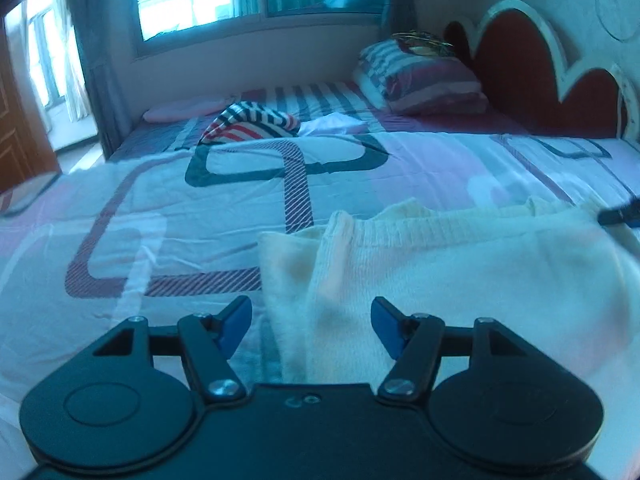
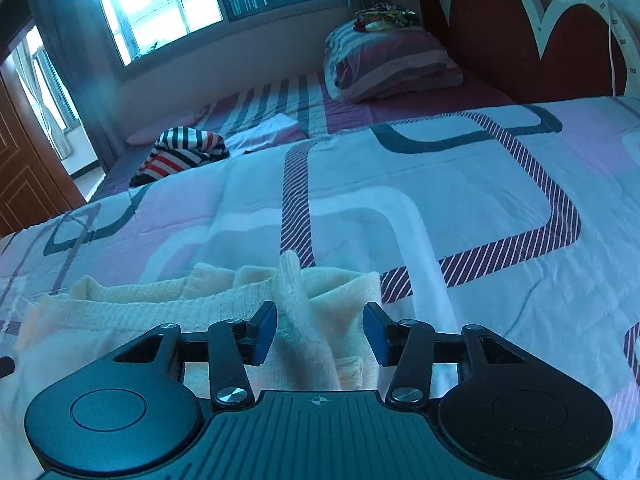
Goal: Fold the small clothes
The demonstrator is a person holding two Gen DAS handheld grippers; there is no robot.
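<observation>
the cream knit garment (image 1: 440,264) is lying on the patterned bedspread (image 1: 160,208), right at the near edge of the bed, and both tools are hanging over it. it is looking soft and light, a ribbed knit that is likely going to slump and stretch rather than keep a crease, so a pinch on a thick folded edge or hem should be holding better than a pinch on a single layer. in the left wrist view the left gripper (image 1: 312,330) is standing with its blue pads well apart, a raised fold of the knit running up between them, the pads not pressing on it. in the right wrist view the right gripper (image 2: 320,332) is also parted, a little narrower, with a standing ridge of the cloth between the pads, and neither pad is seeming to be squeezing it. so both tools are released and grasping nothing. over by the far edge a striped garment (image 2: 180,152) is sitting in a heap, well apart from this one.
</observation>
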